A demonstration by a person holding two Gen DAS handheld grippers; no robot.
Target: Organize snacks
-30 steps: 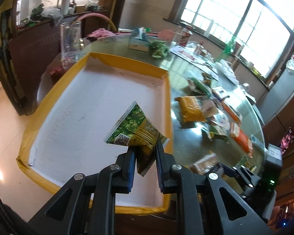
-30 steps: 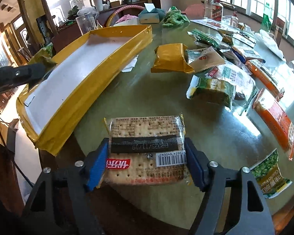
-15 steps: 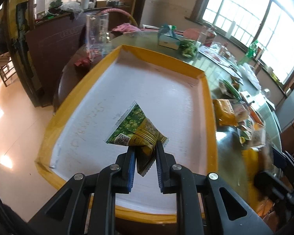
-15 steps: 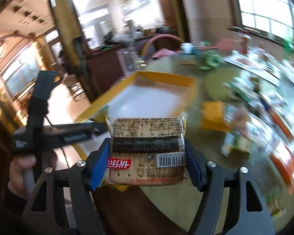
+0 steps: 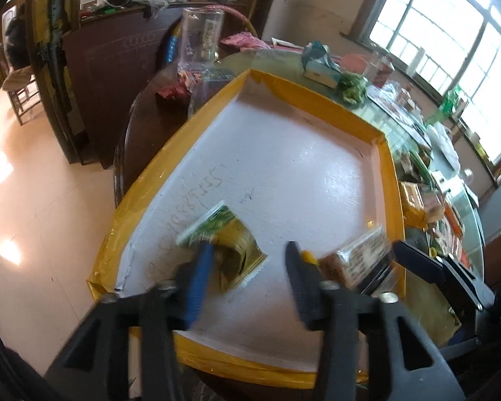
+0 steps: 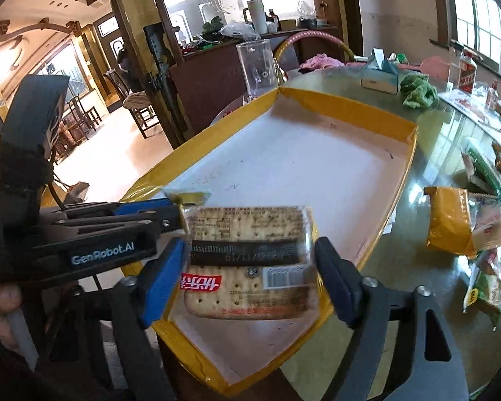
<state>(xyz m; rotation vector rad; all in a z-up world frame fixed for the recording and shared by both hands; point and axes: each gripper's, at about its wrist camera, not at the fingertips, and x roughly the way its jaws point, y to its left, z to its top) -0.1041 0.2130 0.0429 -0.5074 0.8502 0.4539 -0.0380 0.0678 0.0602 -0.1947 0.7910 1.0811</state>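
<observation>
A yellow-rimmed tray (image 5: 317, 100) with a white floor lies on the table; it also shows in the right wrist view (image 6: 350, 107). My left gripper (image 5: 247, 267) is open over the tray's near end. The green snack packet (image 5: 227, 237) lies loose on the tray floor by the left finger. My right gripper (image 6: 250, 267) is shut on a cracker packet (image 6: 250, 260) and holds it above the tray's near right corner. The cracker packet also shows in the left wrist view (image 5: 360, 257). My left gripper shows in the right wrist view (image 6: 143, 214), beside the crackers.
Several snack packets lie on the glass table right of the tray, among them a yellow packet (image 6: 451, 220). A tall clear glass (image 5: 200, 40), a tissue box (image 6: 380, 77) and a green cloth (image 6: 417, 92) stand behind the tray. The floor drops off to the left.
My left gripper has opened and let go of the green packet, which now lies on the tray. My right gripper has carried the crackers over the tray's near corner.
</observation>
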